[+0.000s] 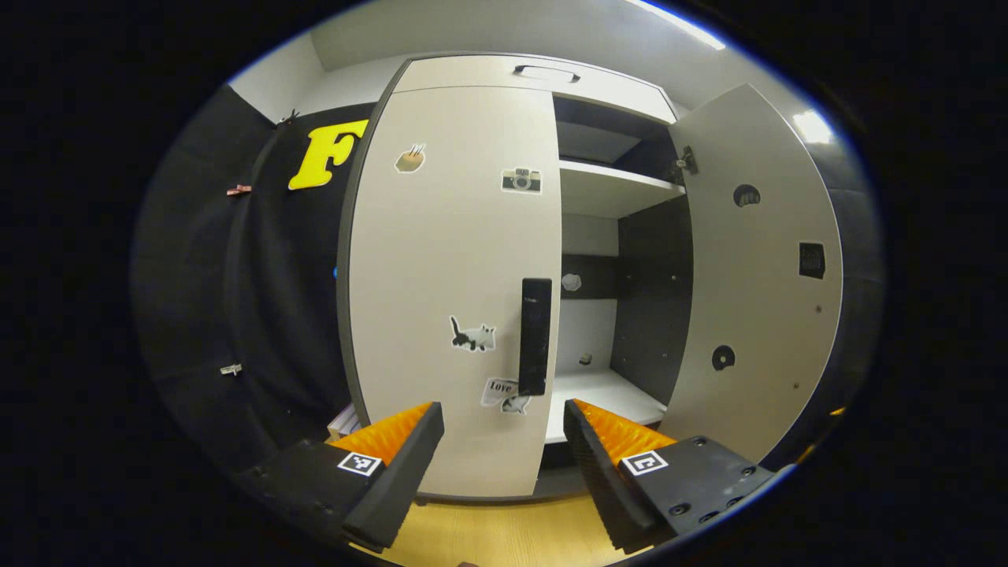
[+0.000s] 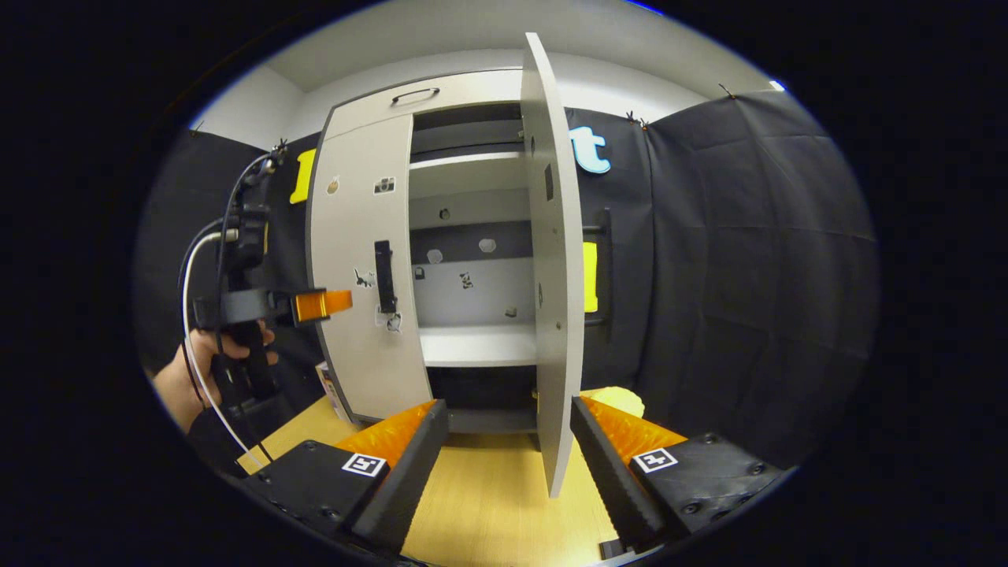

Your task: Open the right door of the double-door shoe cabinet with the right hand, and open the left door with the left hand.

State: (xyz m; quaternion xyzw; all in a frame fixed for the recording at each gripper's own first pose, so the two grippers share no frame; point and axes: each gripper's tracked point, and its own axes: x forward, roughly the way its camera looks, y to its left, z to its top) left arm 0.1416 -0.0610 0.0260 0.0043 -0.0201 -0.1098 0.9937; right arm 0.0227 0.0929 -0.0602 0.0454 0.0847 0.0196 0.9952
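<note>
Right door (image 2: 554,268) is already swung wide, its edge sitting between my right gripper (image 2: 508,449) fingers, which are spread and not pinching it. The left door (image 1: 453,283) is shut, and my left gripper (image 1: 504,449) hangs spread in front of its handle (image 1: 535,335), not touching. I reckon the risk is closing beside that slim handle or only nicking it, so it slips off mid-pull.
</note>
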